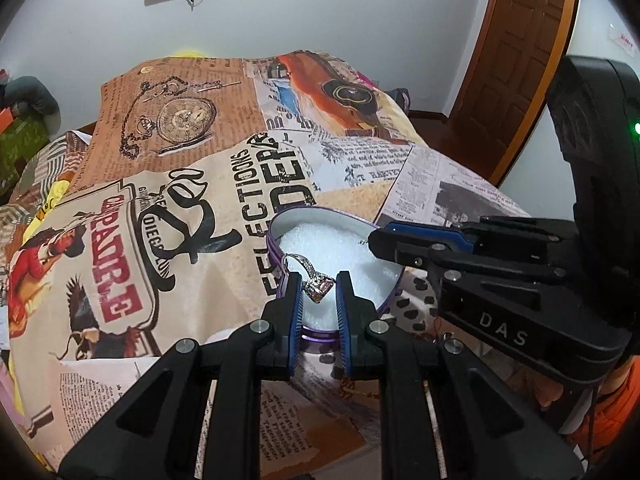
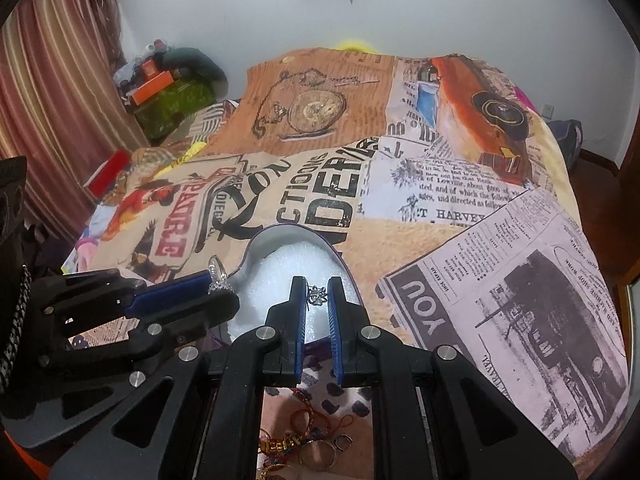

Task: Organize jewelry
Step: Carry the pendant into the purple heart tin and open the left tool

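A purple heart-shaped tin (image 1: 276,240) with white foam lining lies on the printed cloth; it also shows in the right wrist view (image 2: 256,248). My left gripper (image 1: 319,290) is shut on a silver ring with a pink stone (image 1: 318,286) over the tin; the ring also shows in the right wrist view (image 2: 218,278). My right gripper (image 2: 317,296) is shut on a small silver piece (image 2: 317,295) over the foam. It reaches in from the right in the left wrist view (image 1: 374,240).
Loose rings, red cord and gold trinkets (image 2: 312,444) lie on a spotted cloth under my right gripper. A red box (image 2: 108,174) and clutter (image 2: 160,80) sit at the left. A wooden door (image 1: 516,60) stands at the right.
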